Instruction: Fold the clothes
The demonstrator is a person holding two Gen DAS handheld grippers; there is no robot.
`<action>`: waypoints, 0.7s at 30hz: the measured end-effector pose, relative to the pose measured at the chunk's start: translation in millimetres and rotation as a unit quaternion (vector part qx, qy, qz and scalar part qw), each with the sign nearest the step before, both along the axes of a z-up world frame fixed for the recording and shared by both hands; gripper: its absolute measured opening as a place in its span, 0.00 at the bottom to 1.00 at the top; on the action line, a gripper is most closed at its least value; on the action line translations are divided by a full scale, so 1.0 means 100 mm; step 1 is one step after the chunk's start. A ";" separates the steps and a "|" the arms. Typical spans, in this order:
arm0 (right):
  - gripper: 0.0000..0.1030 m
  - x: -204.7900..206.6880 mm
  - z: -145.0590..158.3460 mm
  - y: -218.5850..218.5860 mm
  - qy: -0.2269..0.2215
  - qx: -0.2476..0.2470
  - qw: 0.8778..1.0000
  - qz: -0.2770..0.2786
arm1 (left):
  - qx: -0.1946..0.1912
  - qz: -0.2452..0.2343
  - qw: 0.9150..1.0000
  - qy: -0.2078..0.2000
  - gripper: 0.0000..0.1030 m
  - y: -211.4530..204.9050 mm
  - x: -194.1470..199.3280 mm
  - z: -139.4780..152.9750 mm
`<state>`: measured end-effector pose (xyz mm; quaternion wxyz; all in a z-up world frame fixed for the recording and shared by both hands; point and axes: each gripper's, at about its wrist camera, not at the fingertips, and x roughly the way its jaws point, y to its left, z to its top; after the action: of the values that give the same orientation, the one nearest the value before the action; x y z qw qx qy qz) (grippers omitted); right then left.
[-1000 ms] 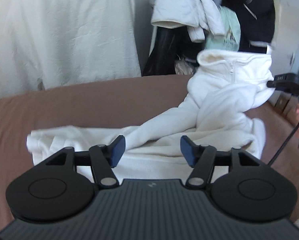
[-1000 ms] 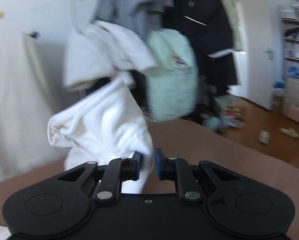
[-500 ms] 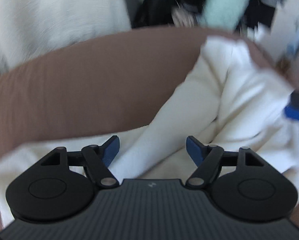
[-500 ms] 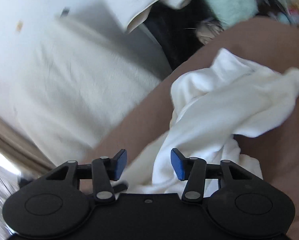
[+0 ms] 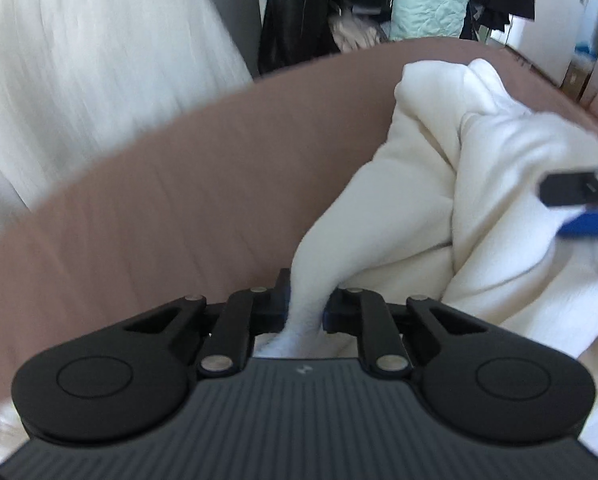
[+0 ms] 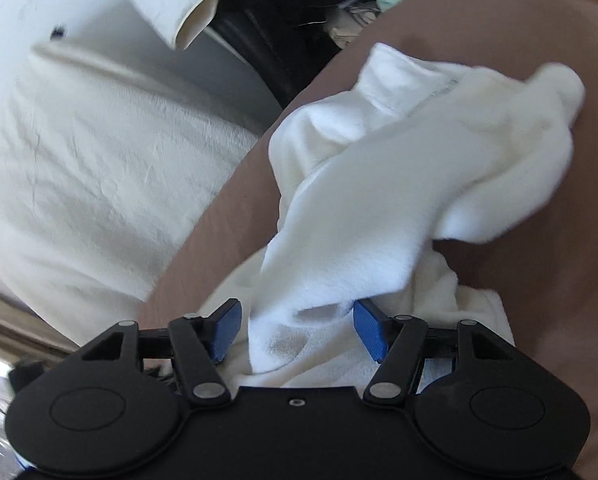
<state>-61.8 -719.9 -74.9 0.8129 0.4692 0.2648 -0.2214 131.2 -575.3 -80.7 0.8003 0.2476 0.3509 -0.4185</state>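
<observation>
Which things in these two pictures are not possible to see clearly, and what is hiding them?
- Left wrist view: the right gripper is blurred and cut off by the right edge.
- Left wrist view: the left gripper pads are hidden by the sleeve of the white garment.
- Right wrist view: the garment's full shape is crumpled and blurred.

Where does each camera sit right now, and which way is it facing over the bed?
Left wrist: on the left gripper, angled down at the brown bed; its jaws are closing on a twisted strip of the white garment.
Right wrist: on the right gripper, angled down; jaws opening, cloth between them, pads clear.
Shared: white garment, bed, hanging clothes; the right gripper's finger shows in the left view.
</observation>
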 end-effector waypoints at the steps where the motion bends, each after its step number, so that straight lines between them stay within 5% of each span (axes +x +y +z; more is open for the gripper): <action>1: 0.72 0.06 0.01 0.00 0.005 -0.013 1.000 0.006 | 0.003 -0.007 1.000 -0.028 0.13 0.00 -0.09 0.02; 6: 0.75 0.37 0.08 0.21 0.054 -0.126 0.991 -0.001 | 0.022 -0.043 0.996 -0.070 0.12 0.07 -0.46 0.07; 8: 0.21 0.45 0.10 0.32 0.074 -0.188 0.979 0.008 | 0.001 -0.019 0.998 -0.058 0.12 0.17 -0.41 0.13; 12: 0.14 0.33 0.26 0.54 0.063 -0.287 0.956 0.002 | -0.034 0.056 0.995 -0.076 0.09 0.39 -0.19 0.29; 14: 0.12 0.19 0.51 0.80 0.051 -0.396 0.917 -0.023 | -0.039 0.105 0.988 -0.103 0.09 0.53 -0.03 0.40; 15: 0.12 0.12 0.61 0.86 0.034 -0.412 0.910 -0.026 | -0.044 0.131 0.985 -0.103 0.09 0.62 0.07 0.46; 21: 0.11 -0.26 0.95 0.89 -0.035 -0.430 0.901 -0.048 | -0.070 0.233 0.961 -0.129 0.09 1.31 0.45 0.79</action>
<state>-87.8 -630.9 20.6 0.9326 0.0936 0.0923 -0.3361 176.4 -444.0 -1.3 0.9295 0.1540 0.2624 -0.2087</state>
